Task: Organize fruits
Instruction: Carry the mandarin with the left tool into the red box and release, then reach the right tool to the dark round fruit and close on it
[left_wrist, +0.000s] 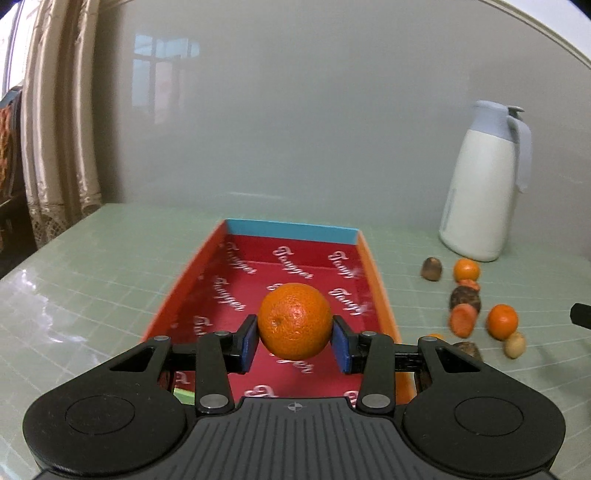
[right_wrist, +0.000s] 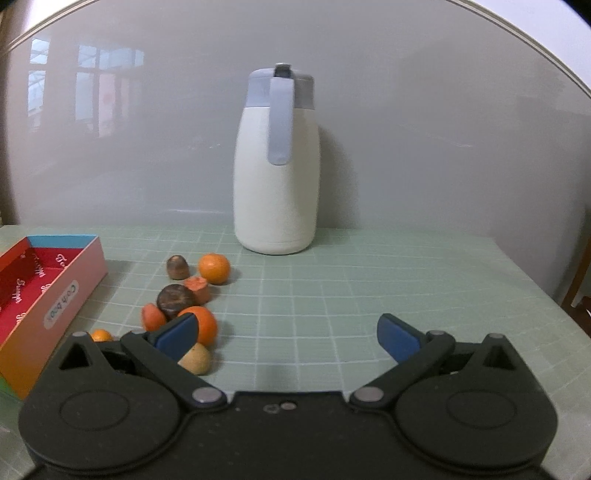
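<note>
The left gripper (left_wrist: 294, 339) has its blue pads clamped on either side of an orange (left_wrist: 294, 320), holding it in the air above the near half of the red-lined box (left_wrist: 373, 273). That box is a long, open tray with orange side walls, a blue far wall and white script printed over its red floor; it lies on the pale green gridded mat (left_wrist: 92, 266) and runs away toward the grey wall. The right gripper (right_wrist: 287, 338) stands with its jaws spread wide and nothing between them, over bare mat. Just to its left lies the loose pile of fruit: a second orange (right_wrist: 202, 325) half hidden behind the left finger, a pale yellowish fruit (right_wrist: 195, 359) nearest, a dark brown round fruit (right_wrist: 175, 300) and reddish-orange pieces (right_wrist: 152, 316) beside it, then farther off a third orange (right_wrist: 214, 268) and a small brown fruit (right_wrist: 177, 266). The box sits left of the pile, apart from it. Beyond the fruit, against the wall, a white jug (right_wrist: 276, 184) with a grey-blue lid and handle stands upright.
</note>
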